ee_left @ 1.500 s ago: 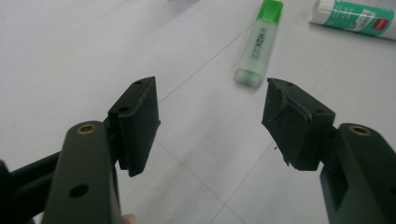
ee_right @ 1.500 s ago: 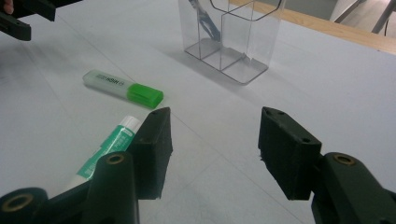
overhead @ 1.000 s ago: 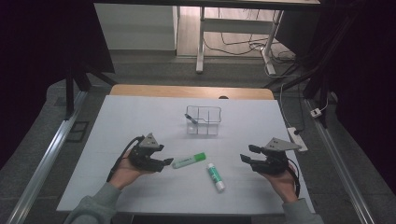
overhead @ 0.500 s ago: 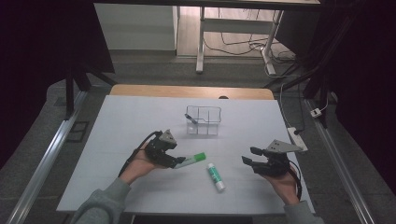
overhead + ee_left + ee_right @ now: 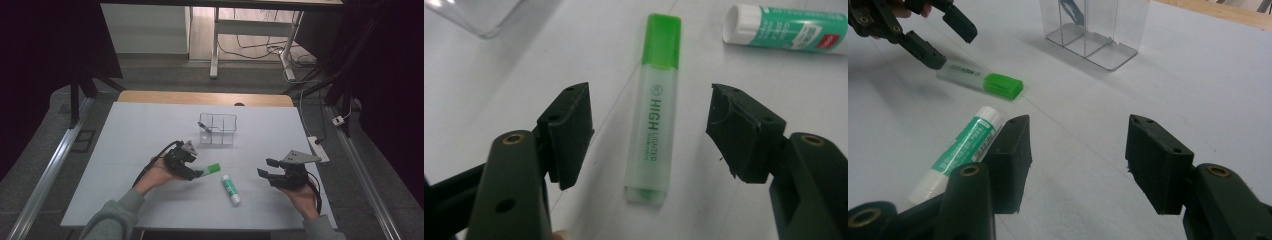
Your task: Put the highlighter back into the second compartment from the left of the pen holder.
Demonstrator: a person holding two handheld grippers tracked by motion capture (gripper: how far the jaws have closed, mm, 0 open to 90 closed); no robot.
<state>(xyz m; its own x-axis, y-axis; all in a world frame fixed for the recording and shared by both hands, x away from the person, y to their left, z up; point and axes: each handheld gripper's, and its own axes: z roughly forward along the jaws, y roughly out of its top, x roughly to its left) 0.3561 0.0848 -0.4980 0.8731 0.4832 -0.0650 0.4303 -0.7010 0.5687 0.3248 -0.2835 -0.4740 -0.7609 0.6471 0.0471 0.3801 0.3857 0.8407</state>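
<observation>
A green highlighter (image 5: 210,169) lies flat on the white table (image 5: 125,145). My left gripper (image 5: 196,167) is open, one jaw on each side of the highlighter's pale barrel (image 5: 654,115), and has just been closing a little; the pads stand clear of it. To the right of it lies a white and green glue stick (image 5: 230,189). My right gripper (image 5: 265,167) hovers open and empty to the right of the glue stick (image 5: 960,150), which lies past its left jaw. From there the highlighter (image 5: 980,77) is farther off, with the left gripper (image 5: 940,37) at its end.
A clear plastic organiser box (image 5: 218,129) with compartments stands behind the two items, near the table's middle; a small blue thing (image 5: 205,126) leans in its left compartment. A wooden edge (image 5: 205,97) runs along the table's far side. Dark floor and cables surround the table.
My left hand has moved right across the table, bringing its open jaws around the highlighter's barrel end. The right gripper, the highlighter and the glue stick have stayed put.
</observation>
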